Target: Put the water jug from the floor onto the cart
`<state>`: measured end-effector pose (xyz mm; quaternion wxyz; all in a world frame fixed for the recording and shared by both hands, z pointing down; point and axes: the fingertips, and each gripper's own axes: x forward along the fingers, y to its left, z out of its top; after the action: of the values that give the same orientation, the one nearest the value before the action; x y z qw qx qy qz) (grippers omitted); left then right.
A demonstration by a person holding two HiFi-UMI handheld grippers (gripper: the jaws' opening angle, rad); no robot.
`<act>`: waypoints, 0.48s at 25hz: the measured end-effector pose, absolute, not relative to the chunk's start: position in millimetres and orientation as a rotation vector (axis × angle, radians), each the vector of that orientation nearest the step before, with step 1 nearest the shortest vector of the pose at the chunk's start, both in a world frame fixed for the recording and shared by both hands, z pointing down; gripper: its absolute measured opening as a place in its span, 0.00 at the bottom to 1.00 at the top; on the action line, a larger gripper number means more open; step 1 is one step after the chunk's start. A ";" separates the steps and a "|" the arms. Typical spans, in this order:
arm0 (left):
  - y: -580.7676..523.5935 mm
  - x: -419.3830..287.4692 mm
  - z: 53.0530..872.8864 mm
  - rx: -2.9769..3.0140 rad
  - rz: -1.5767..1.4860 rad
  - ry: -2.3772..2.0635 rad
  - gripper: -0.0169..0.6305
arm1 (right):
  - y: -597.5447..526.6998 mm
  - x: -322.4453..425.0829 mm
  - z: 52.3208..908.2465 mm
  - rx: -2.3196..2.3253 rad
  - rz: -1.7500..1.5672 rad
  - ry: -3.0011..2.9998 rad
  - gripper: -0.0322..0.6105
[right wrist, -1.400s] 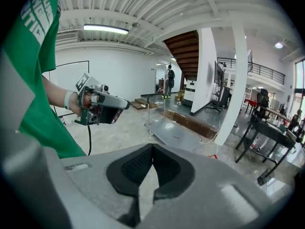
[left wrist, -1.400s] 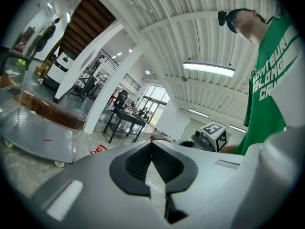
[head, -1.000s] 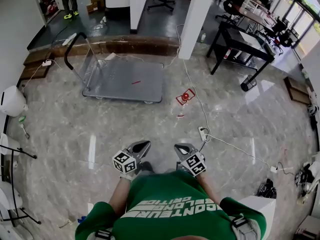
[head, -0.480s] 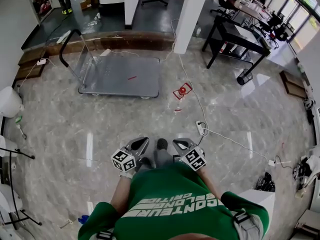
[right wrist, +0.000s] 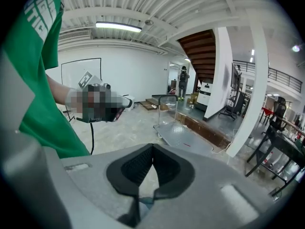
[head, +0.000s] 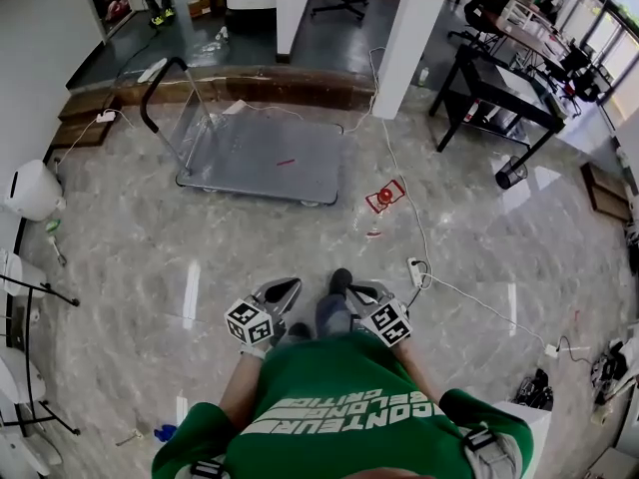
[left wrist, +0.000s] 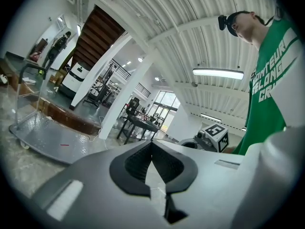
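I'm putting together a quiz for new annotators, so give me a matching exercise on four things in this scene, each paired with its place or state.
Things:
1. platform cart
2. power strip
3. black desk
4. right gripper

Places or states:
A. jaws shut, nothing between them
B. right of the white pillar in the head view
C. on the floor, just right of the person's shoe
D. parked along the wooden step

Pairs: 1-D, 2-C, 3-B, 4-A.

It looked like an open-plan office hall: marble floor [head: 140, 267], white pillar [head: 414, 38] at top centre, black desks [head: 499, 76] at upper right, cart [head: 262, 158] at upper left, loose cables [head: 401, 183].
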<state>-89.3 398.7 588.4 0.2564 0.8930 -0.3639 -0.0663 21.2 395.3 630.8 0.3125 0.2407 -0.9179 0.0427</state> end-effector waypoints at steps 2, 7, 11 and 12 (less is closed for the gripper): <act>390.0 -90.4 590.8 2.422 -0.165 -0.992 0.03 | 383.8 20.1 632.9 0.641 0.141 -2.442 0.04; 366.4 -85.9 595.7 2.408 -0.147 -1.004 0.03 | 344.2 28.9 636.8 0.685 0.251 -2.508 0.04; 335.5 -89.0 597.4 2.383 -0.139 -1.019 0.03 | 306.3 20.5 632.9 0.634 0.212 -2.504 0.04; 326.8 -89.6 595.8 2.380 -0.139 -1.023 0.03 | 296.9 18.0 631.3 0.620 0.205 -2.503 0.04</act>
<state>-89.6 326.8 595.8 0.2702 0.8833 -0.3797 -0.0514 18.0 296.9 631.3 0.2737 0.2307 -0.9306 0.0763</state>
